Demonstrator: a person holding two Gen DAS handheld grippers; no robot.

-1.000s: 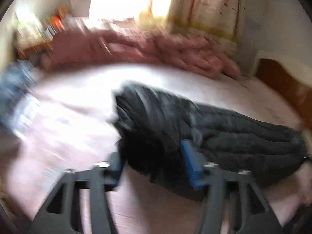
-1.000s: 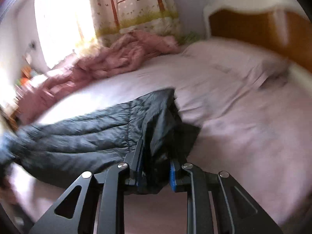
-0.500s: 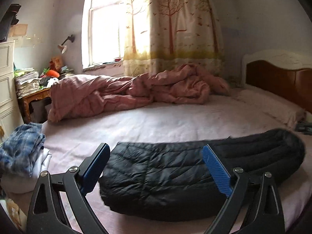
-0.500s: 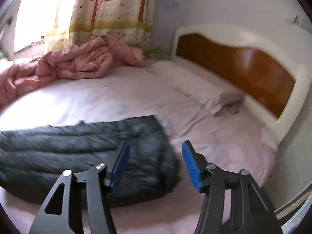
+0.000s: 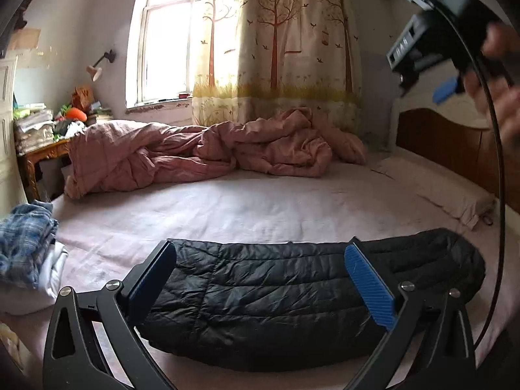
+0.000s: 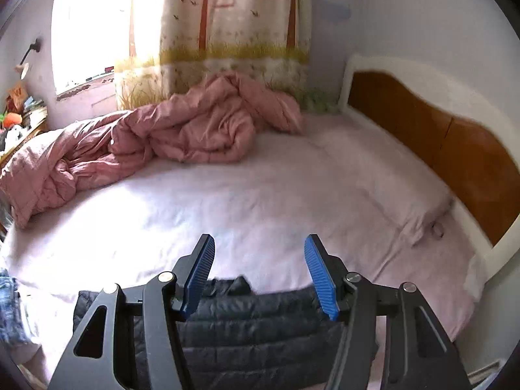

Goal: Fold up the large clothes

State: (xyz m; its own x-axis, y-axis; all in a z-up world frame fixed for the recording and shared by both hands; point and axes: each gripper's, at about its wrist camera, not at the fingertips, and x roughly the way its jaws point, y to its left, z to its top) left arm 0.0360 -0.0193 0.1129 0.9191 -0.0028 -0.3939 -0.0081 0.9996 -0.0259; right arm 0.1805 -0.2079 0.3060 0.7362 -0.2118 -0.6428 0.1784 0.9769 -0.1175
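Note:
A black quilted puffer jacket (image 5: 276, 295) lies folded in a long flat bundle on the pink bed sheet (image 5: 260, 208), near the front edge. My left gripper (image 5: 260, 260) is open wide and empty, held above the jacket. My right gripper (image 6: 258, 256) is open and empty, raised above the jacket (image 6: 253, 334), which shows low in its view. The right gripper's body and the hand holding it also show at the top right of the left wrist view (image 5: 432, 42).
A crumpled pink duvet (image 5: 201, 152) lies along the far side of the bed. A wooden headboard (image 6: 438, 143) and a flat pillow (image 5: 435, 185) are at the right. Folded clothes (image 5: 26, 243) are stacked at the left edge. A cluttered side table (image 5: 39, 133) stands by the window.
Both grippers let go of the jacket and opened. They have lifted up and back, and the jacket now lies flat on the sheet.

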